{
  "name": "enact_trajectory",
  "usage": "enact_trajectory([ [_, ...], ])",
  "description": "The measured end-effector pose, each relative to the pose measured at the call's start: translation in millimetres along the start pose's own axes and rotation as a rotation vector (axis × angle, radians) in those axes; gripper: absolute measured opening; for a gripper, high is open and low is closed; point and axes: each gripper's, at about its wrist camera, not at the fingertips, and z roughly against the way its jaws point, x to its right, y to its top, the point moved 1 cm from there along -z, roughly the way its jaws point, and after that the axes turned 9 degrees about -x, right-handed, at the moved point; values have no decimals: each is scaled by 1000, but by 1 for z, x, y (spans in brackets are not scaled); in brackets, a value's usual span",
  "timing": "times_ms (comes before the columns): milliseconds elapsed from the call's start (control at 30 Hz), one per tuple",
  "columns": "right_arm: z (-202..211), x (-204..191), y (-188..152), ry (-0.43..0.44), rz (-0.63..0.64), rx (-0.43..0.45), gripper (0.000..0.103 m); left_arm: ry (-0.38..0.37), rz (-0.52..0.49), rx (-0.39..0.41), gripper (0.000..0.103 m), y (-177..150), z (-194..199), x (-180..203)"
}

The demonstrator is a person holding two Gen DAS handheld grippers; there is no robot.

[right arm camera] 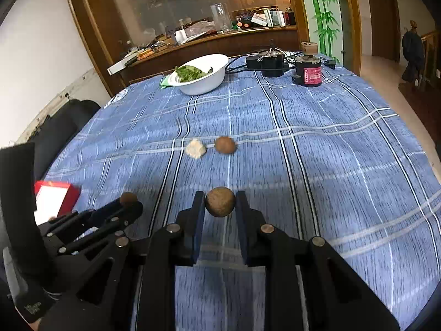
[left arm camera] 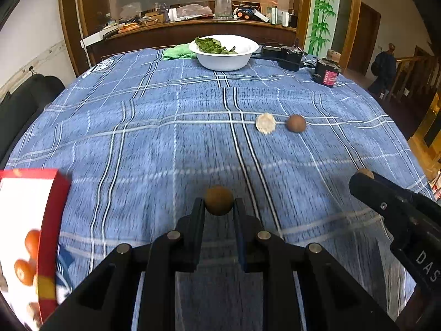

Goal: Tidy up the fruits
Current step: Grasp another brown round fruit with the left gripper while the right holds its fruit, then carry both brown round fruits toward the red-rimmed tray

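My left gripper [left arm camera: 219, 202] is shut on a small round brown fruit [left arm camera: 218, 200] and holds it above the blue plaid tablecloth [left arm camera: 165, 127]. My right gripper [right arm camera: 220, 202] is shut on another round brown fruit [right arm camera: 220, 202]. Each gripper shows in the other's view, the right gripper [left arm camera: 361, 179] at the right edge and the left gripper [right arm camera: 129, 202] at the lower left. A third brown fruit [left arm camera: 296, 123] lies on the cloth beside a pale round piece [left arm camera: 265, 123]; both also show in the right wrist view, the fruit [right arm camera: 225, 145] and the pale piece [right arm camera: 195, 147]. A red-rimmed white box [left arm camera: 41, 234] with orange fruits [left arm camera: 24, 271] sits at the left.
A white bowl [left arm camera: 226, 60] with green leaves stands at the far side of the table, next to a green cloth [left arm camera: 176, 52]. Black devices with cables [left arm camera: 286, 55] and a black-and-red cylinder [right arm camera: 308, 73] stand at the far right. A dark chair [left arm camera: 22, 102] is at the table's left.
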Motion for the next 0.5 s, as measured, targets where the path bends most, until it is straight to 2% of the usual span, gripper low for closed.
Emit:
enact_trajectory([
  [500, 22, -27, -48, -1, 25, -1, 24, -15, 7, 15, 19, -44, 26, -12],
])
